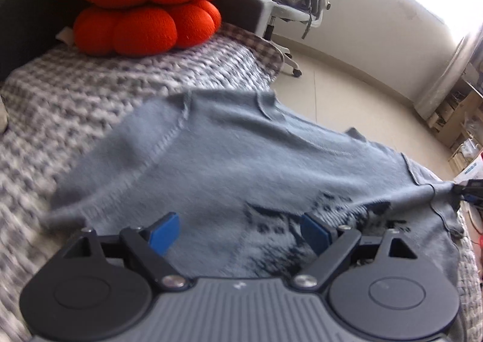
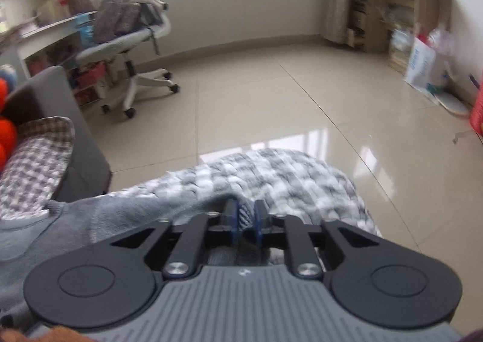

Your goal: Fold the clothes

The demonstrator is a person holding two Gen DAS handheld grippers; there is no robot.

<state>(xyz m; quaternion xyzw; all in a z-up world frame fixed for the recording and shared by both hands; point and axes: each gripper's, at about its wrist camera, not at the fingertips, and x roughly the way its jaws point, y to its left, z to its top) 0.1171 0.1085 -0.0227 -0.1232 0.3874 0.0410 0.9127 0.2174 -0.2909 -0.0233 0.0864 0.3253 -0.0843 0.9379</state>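
Your right gripper (image 2: 246, 218) fingers pinch the grey sweater (image 1: 229, 154) at its 3 o'clock edge, your left gripper (image 1: 240, 228) fingers wide apart, empty; no readable writing

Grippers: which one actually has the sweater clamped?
The right gripper: its jaws are shut on the grey sweater. The left gripper is open above it.
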